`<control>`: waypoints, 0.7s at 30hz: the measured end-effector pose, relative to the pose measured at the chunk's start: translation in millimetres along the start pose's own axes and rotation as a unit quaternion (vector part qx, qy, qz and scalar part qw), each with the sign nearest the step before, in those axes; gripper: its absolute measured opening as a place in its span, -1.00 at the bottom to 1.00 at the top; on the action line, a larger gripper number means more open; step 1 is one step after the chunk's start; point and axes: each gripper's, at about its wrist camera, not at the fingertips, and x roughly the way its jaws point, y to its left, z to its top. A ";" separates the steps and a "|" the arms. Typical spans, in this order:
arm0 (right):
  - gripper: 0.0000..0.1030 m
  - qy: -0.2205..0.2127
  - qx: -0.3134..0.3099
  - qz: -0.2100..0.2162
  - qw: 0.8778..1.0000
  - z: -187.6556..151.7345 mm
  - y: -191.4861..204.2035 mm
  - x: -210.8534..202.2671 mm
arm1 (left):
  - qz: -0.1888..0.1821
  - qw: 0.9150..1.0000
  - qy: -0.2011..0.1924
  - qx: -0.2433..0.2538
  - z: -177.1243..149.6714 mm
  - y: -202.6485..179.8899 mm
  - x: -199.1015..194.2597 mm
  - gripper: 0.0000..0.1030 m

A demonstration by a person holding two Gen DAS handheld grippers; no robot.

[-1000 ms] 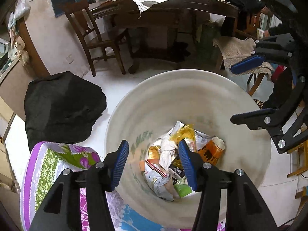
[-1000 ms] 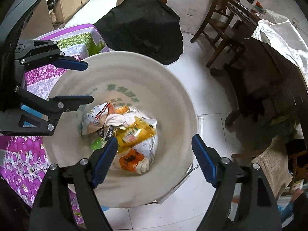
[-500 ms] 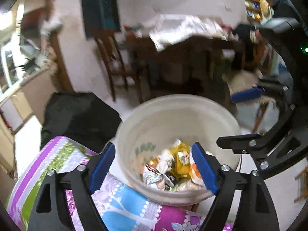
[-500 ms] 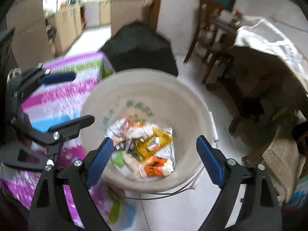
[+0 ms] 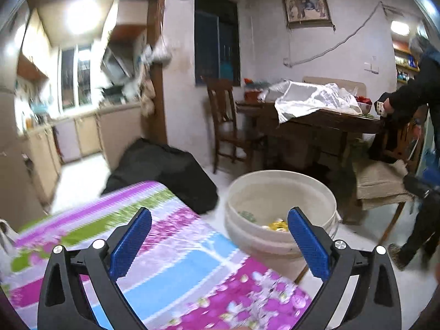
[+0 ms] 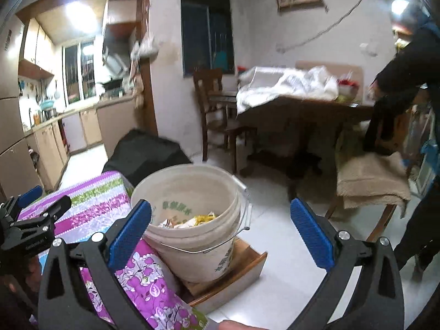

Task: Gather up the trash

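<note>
Holding both tools level, you have your left gripper (image 5: 219, 243) spread wide with nothing between its blue pads (image 5: 130, 243), hanging above the flowered tablecloth (image 5: 176, 264) near its far right edge. Your right gripper (image 6: 220, 238) is spread just as wide and empty too, its left pad in front of the bucket's near wall. You can also see the left gripper from the right wrist camera, low at the left over the same cloth.

Your white bucket (image 6: 192, 253) stands upright just past the cloth's right edge, on a low wooden tray (image 6: 242, 272) on the pale floor, its wire handle (image 6: 209, 249) hanging down the front. The trash (image 6: 189, 220), yellow and white wrappers, lies inside it, low in the bucket.

Beyond the bucket you see a black bag (image 5: 165, 170) on the floor, a wooden chair (image 5: 225, 121), and a dark table (image 5: 324, 126) draped with white plastic. A person in dark clothes (image 5: 423, 143) stands at the table's right end.
</note>
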 end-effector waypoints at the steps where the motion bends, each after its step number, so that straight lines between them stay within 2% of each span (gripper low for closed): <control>1: 0.90 -0.007 0.002 -0.001 1.000 -3.0 2.1 -11.0 | 0.006 1.000 -0.003 -0.002 -2.8 2.2 -13.2 0.92; 6: 0.90 -0.027 0.009 0.020 0.999 -20.6 10.4 -47.2 | 0.016 0.999 -0.002 -0.037 -12.7 10.4 -54.2 0.92; 9: 0.90 -0.016 0.027 0.032 0.999 -27.2 8.4 -54.4 | 0.036 0.998 0.014 -0.041 -21.4 8.6 -70.5 0.92; 13: 0.90 -0.006 0.013 -0.018 1.000 -37.4 14.4 -55.5 | 0.068 0.997 0.018 -0.028 -29.7 1.0 -81.2 0.92; 16: 0.90 -0.005 -0.010 -0.042 0.999 -44.8 23.9 -57.0 | 0.070 0.997 0.026 -0.033 -31.2 -1.2 -85.8 0.92; 21: 0.90 0.000 -0.024 -0.055 0.998 -54.2 28.3 -58.4 | 0.075 0.996 0.029 -0.022 -30.5 -7.4 -85.8 0.92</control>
